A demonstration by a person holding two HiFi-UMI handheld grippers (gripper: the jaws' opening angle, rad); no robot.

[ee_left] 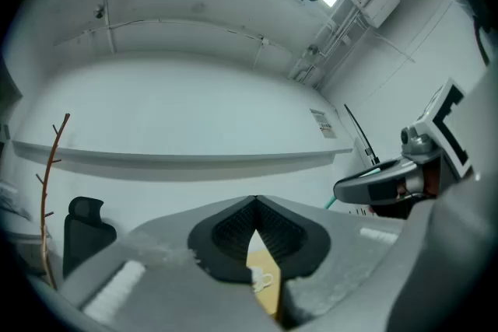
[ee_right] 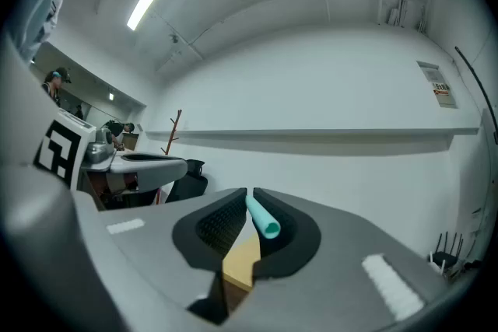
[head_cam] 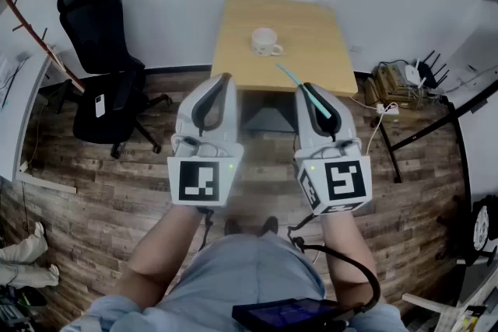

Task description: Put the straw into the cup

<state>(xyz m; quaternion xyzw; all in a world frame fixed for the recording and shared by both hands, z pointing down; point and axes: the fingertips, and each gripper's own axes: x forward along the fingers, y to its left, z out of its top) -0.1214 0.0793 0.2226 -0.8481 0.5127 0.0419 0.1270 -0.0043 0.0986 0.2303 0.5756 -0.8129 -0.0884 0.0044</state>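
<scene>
Teal straw (head_cam: 289, 76) is clamped in the right hand-held gripper (head_cam: 310, 92), well short of the cup (head_cam: 265, 42); the left hand-held gripper (head_cam: 225, 78) is closed and empty. The next move is probably to carry the straw over the cup.

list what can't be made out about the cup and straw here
- inside of the cup: too small in the head view, and only partly seen between the jaws in the left gripper view
- far end of the straw: hidden behind the jaws in the right gripper view
- cup in the right gripper view: not visible, jaws block it

White cup (ee_left: 262, 281) beyond closed left gripper (ee_left: 255, 200)
</scene>
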